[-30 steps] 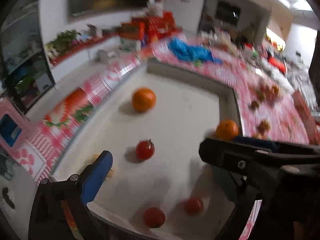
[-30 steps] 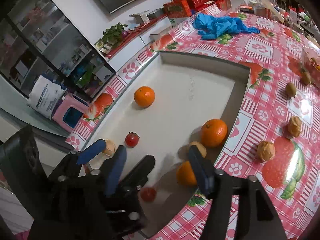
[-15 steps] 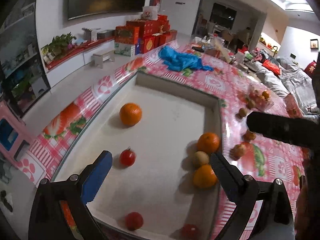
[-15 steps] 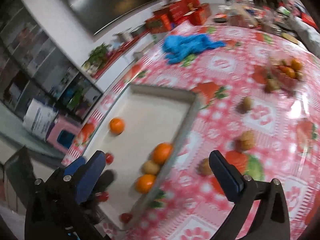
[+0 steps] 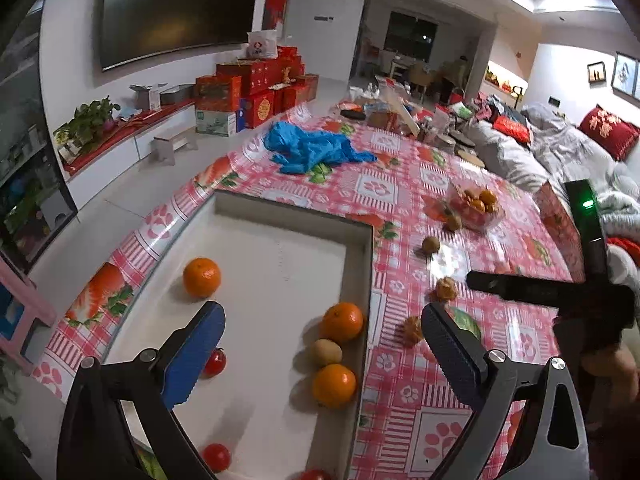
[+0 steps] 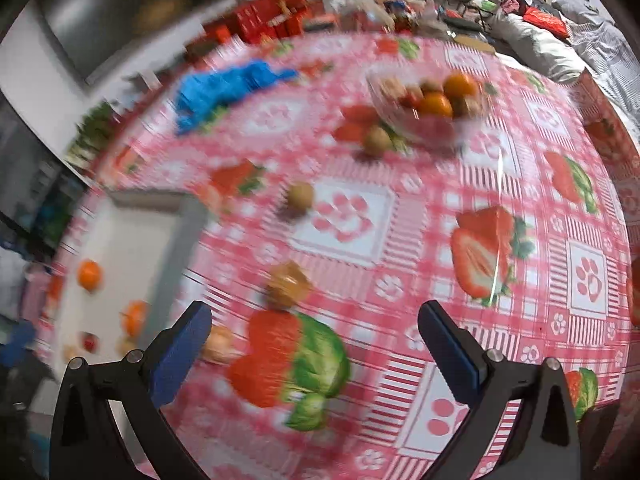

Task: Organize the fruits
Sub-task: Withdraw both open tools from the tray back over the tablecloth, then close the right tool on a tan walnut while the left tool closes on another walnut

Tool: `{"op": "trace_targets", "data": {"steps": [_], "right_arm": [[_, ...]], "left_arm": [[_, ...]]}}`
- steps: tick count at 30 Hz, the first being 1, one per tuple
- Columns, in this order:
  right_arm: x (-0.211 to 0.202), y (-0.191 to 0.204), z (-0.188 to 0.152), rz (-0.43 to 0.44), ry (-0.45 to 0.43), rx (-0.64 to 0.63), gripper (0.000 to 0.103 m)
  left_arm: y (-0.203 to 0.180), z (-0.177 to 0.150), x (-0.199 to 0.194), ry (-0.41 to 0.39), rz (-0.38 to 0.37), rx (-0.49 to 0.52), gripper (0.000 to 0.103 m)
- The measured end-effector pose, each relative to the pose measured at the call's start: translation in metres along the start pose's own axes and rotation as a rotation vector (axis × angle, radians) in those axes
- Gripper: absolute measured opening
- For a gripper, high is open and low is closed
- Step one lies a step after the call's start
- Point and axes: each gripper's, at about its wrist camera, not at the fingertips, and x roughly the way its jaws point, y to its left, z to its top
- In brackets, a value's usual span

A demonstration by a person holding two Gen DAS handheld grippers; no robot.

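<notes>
three oranges [image 5: 343, 322] in white tray [image 5: 280, 216]

My left gripper [image 5: 322, 350]: tilted down, jaws wide apart, nothing between the pads. My right gripper [image 6: 314, 342]: pitched steeper, jaws spread full, empty; seen from the left camera at 3 o'clock.
</notes>
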Motion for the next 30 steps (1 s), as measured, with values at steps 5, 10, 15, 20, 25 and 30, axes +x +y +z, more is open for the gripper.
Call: {"op": "trace_targets", "data": {"steps": [5, 10, 15, 20, 25, 30], "right_arm": [[0.02, -0.003, -0.006, -0.071, 0.011, -0.032, 0.103], [0.029, 0.012, -0.002, -0.074, -0.01, -0.068, 0.103], [0.037, 0.034, -0.001, -0.104, -0.04, -0.135, 0.099], [0.042, 0.04, -0.002, -0.11, -0.038, -0.156, 0.062], [0.039, 0.033, -0.004, -0.091, -0.072, -0.146, 0.027], [0.029, 0.017, -0.012, -0.044, -0.078, -0.124, 0.027]], "left_arm": [[-0.006, -0.006, 0.008, 0.035, 0.011, 0.023, 0.099], [-0.009, -0.007, 0.012, 0.047, 0.024, 0.03, 0.099], [-0.016, -0.008, 0.012, 0.05, 0.041, 0.08, 0.099], [-0.019, -0.007, 0.016, 0.063, 0.045, 0.091, 0.099], [-0.028, -0.006, 0.021, 0.074, 0.042, 0.104, 0.099], [-0.047, -0.009, 0.027, 0.089, 0.019, 0.144, 0.099]]}}
